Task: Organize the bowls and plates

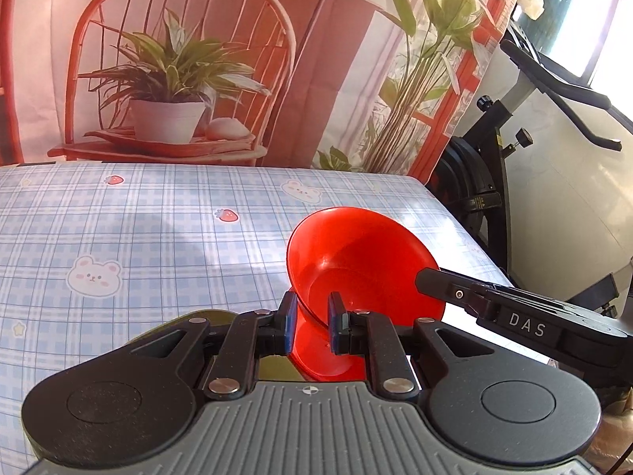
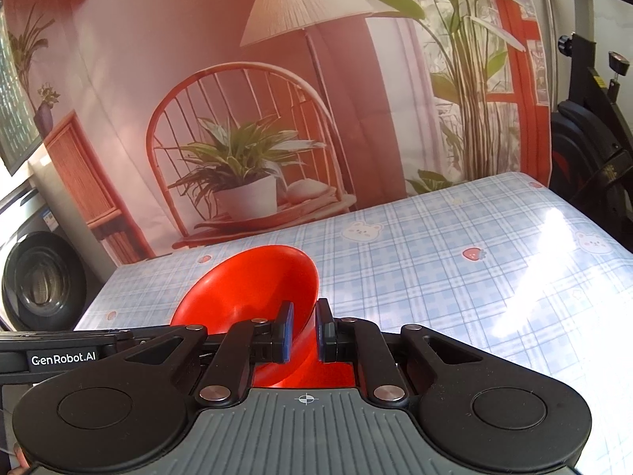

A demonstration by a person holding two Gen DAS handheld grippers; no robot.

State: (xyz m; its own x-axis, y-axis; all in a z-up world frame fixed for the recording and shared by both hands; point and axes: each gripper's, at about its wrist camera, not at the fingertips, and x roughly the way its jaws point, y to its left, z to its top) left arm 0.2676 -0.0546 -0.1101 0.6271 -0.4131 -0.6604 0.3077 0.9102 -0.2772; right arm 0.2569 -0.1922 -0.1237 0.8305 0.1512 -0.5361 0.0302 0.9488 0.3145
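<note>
My left gripper is shut on the rim of a red bowl, which is tilted above the table with its opening facing up and right. My right gripper is shut on the rim of a red bowl, tilted with its opening facing left. The right gripper's black arm touches the bowl's right rim in the left wrist view. The left gripper's arm shows at the left edge of the right wrist view. Whether both hold the same bowl I cannot tell.
The table carries a blue checked cloth with bears and strawberries. A printed backdrop hangs behind it. An exercise bike stands off the table's right edge. A washing machine stands off its left side.
</note>
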